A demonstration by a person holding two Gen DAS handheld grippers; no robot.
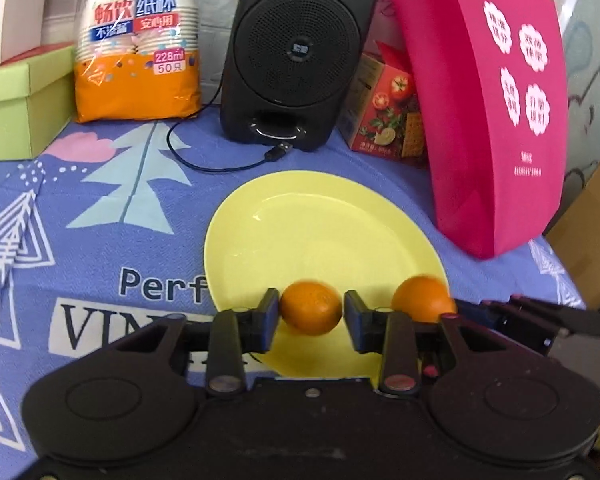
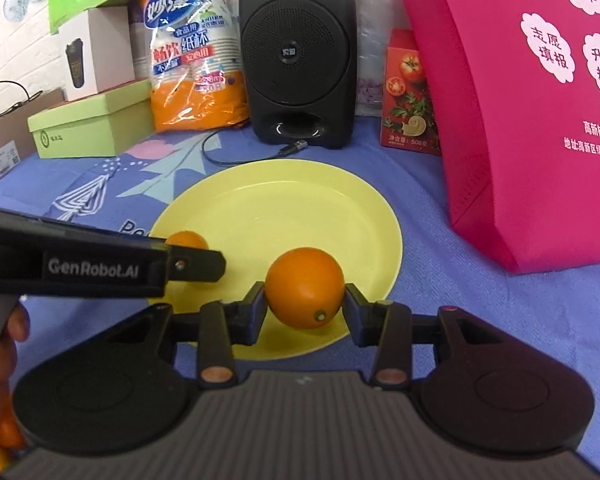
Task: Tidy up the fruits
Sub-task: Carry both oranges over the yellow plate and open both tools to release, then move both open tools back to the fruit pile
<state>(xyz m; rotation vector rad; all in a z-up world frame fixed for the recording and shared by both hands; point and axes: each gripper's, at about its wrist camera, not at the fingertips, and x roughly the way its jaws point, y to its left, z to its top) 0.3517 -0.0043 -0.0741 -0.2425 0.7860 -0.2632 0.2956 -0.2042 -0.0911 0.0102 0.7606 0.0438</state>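
Both grippers are over the near rim of the yellow plate (image 2: 300,200) — the drop-off spot. Right gripper (image 2: 305,304) is clamped on an orange (image 2: 305,288). Left gripper (image 1: 311,312) jaws stand slightly apart around a smaller orange (image 1: 311,309) — releasing, I'd judge.

Two oranges (image 1: 311,309) (image 1: 422,300) sat side by side over the plate's (image 1: 320,232) near edge, the speaker (image 1: 298,52) behind it.
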